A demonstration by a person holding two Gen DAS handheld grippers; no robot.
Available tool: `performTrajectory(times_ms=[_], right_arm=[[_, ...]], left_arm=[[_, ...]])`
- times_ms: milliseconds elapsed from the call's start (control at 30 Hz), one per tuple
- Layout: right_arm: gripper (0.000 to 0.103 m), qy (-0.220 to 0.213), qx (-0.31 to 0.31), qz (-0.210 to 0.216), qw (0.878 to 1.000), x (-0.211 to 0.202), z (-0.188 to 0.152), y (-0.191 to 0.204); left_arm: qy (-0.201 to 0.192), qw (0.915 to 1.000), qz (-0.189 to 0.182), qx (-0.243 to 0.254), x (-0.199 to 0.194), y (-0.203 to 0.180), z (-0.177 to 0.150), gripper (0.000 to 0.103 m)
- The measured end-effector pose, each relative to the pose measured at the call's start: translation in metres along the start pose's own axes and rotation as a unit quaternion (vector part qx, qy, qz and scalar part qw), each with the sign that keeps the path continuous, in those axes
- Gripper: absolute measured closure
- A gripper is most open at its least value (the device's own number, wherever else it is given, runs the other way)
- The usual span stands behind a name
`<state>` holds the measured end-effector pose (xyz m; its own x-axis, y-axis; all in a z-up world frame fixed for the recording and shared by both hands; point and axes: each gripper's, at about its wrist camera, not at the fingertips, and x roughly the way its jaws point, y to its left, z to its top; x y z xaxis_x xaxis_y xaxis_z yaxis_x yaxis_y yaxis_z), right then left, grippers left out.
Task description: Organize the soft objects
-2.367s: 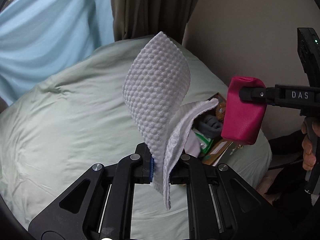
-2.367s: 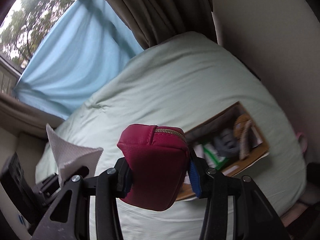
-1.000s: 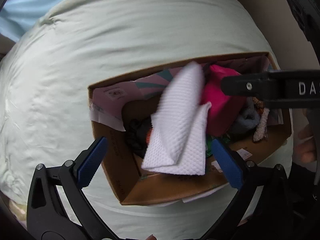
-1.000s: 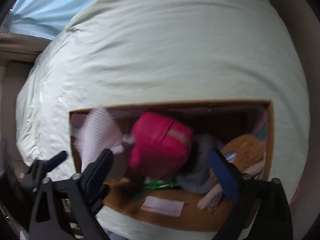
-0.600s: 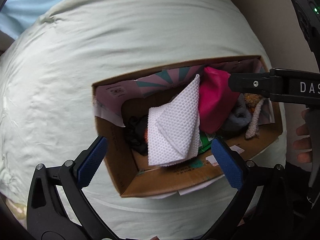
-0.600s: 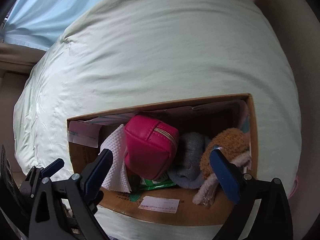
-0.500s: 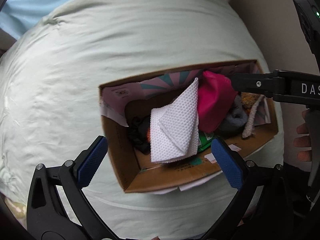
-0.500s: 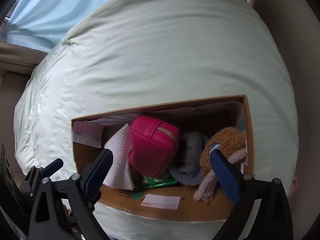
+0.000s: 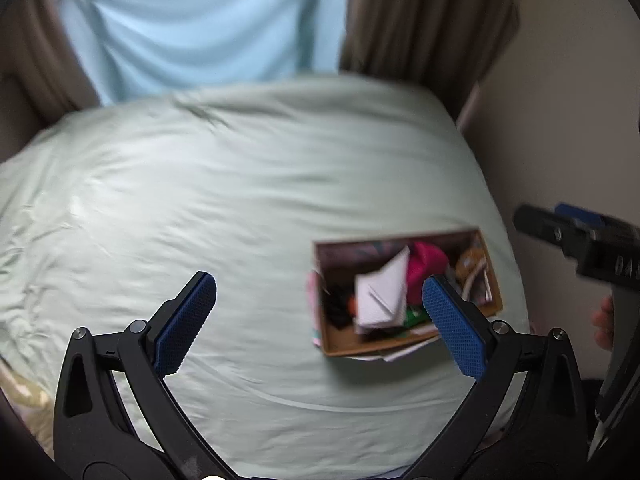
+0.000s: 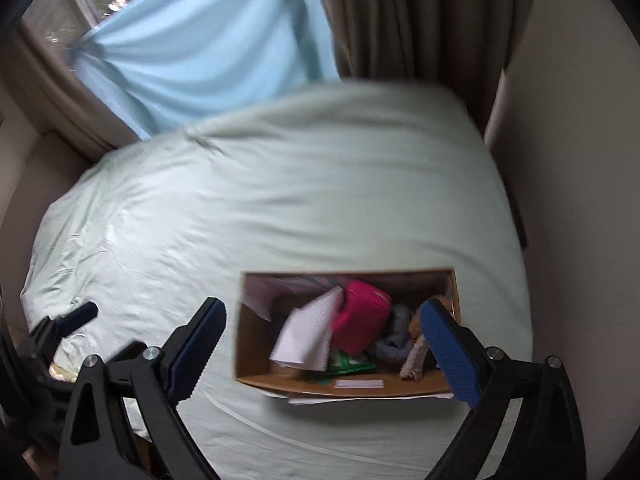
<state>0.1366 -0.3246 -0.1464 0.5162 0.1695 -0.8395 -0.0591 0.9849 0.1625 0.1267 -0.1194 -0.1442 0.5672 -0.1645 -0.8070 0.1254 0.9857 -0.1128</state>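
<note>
You have one pale green bed [image 10: 280, 208] filling both views, with one light blue curtain [image 10: 208, 52] and one brown drape [image 10: 412, 16] behind it. One cardboard box [image 10: 248, 348] sits on the bedding near the right edge. Inside it you can count one white textured cloth [image 10: 308, 340], folded and leaning against one pink zip pouch [image 10: 360, 324] just to its right, then one grey soft item [image 10: 394, 340] and one brown fuzzy item [image 10: 416, 324] at the far right end; the rest is too blurred to count. Your left gripper [image 9: 318, 318] hangs above the bedding, jaws spread wide, holding nothing. Your right gripper [image 10: 324, 344] is over the box, jaws likewise spread and empty.
</note>
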Motion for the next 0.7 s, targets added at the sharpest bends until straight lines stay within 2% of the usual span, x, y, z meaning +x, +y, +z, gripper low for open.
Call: performTrajectory(times_ms=[133, 333, 533, 700], right_arm=[[0.006, -0.057, -0.023, -0.009, 0.998, -0.049, -0.005, 0.046], [0.007, -0.130, -0.028, -0.020, 0.991, -0.106, -0.017, 0.097], [0.007, -0.181, -0.024, -0.034, 0.983, -0.135, -0.036, 0.126], [0.007, -0.214, -0.032, -0.055, 0.975, -0.147, -0.051, 0.144]], left_arm=[[-0.072, 0.9972, 0.017, -0.005, -0.066, 0.029, 0.005, 0.000], [-0.150, 0.9879, 0.036, -0.003, -0.135, 0.068, 0.002, 0.000], [-0.200, 0.9785, 0.049, 0.007, -0.176, 0.094, -0.011, 0.000], [-0.227, 0.9727, 0.049, 0.008, -0.192, 0.106, -0.024, 0.000]])
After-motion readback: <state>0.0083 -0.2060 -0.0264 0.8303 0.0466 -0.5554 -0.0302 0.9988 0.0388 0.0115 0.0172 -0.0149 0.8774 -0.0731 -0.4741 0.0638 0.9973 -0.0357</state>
